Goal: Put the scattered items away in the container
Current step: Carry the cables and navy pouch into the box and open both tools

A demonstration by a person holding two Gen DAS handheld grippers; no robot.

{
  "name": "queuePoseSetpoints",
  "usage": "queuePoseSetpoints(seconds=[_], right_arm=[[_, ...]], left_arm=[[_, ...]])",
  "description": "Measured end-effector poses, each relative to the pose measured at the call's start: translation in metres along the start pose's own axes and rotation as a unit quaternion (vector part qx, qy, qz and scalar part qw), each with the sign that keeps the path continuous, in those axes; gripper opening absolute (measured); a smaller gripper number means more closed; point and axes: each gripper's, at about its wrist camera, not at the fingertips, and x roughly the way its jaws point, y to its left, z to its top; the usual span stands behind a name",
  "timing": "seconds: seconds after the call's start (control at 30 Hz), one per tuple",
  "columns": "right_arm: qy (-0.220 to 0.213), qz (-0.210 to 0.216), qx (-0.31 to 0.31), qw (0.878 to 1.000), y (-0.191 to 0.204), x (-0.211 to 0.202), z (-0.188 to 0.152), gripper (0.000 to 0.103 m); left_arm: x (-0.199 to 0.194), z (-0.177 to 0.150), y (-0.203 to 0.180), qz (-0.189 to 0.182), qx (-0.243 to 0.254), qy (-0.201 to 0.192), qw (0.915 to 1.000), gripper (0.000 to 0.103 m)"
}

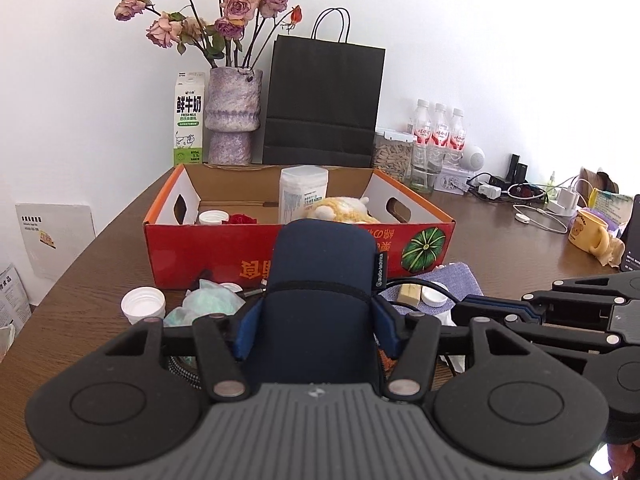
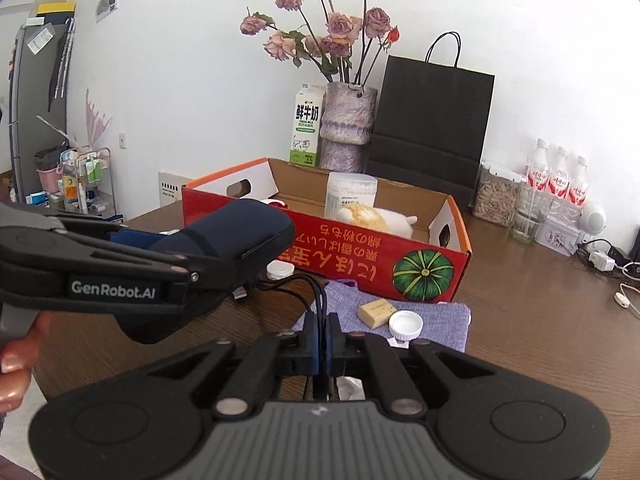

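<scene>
Pouch [image 1: 320,280]: dark blue soft case, clamped between the left gripper's [image 1: 316,322] blue pads, held up off the table just in front of the box, so it looks about ready to go in.

Left gripper: squeezing the pouch on both sides near its lower part. In the right view the pouch [image 2: 224,236] sticks out level toward the box, nose close to the front wall. A hand [image 2: 16,364] shows at the edge, holding the handle.

Right gripper [image 2: 322,338]: pads pressed together on a thin black cable [image 2: 316,300]. My guess is the cable belongs with the pouch, or trails from under it, and gets lifted along so it doesn't drag. Can't tell where its far end goes.

Box [image 1: 224,248]: red cardboard tray with a pumpkin picture, the container here. Already inside: a white plastic tub [image 1: 303,192], a plush toy [image 1: 340,210], something red and a white lid on the left.

Leftovers on the table [image 2: 540,304]: purple cloth [image 2: 432,320] right in front of the box with a yellowish block [image 2: 374,310] and a white cap [image 2: 406,324] on it; another white cap [image 1: 143,304] and a crumpled pale green wrapper [image 1: 208,304] on the left.

Behind the box: vase of dried roses [image 1: 234,116], milk carton, black paper bag, water bottles. Probably not part of the tidy-up.

Watch out: the front wall of the box needs clearing, and the cable could snag.
</scene>
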Motion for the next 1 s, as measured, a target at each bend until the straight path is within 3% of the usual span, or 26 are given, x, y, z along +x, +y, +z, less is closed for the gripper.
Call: queuePoseSetpoints(seconds=[0.2,0.53,1.0], right_arm=[[-0.039,-0.016,-0.027,0.999,0.000,-0.013,0.015,0.001],[-0.070,-0.020,-0.047,0.996,0.000,-0.017,0.030,0.001],[-0.172,-0.069,-0.069,0.980,-0.018,-0.035,0.104,0.001]], left_arm=[[-0.015,0.014,0.005,0.003,-0.002,-0.032,0.9995,0.059],[-0.023,0.028,0.018,0.014,-0.018,-0.049,0.9985,0.059],[-0.026,0.091,0.035,0.025,-0.036,-0.122,0.9915,0.059]])
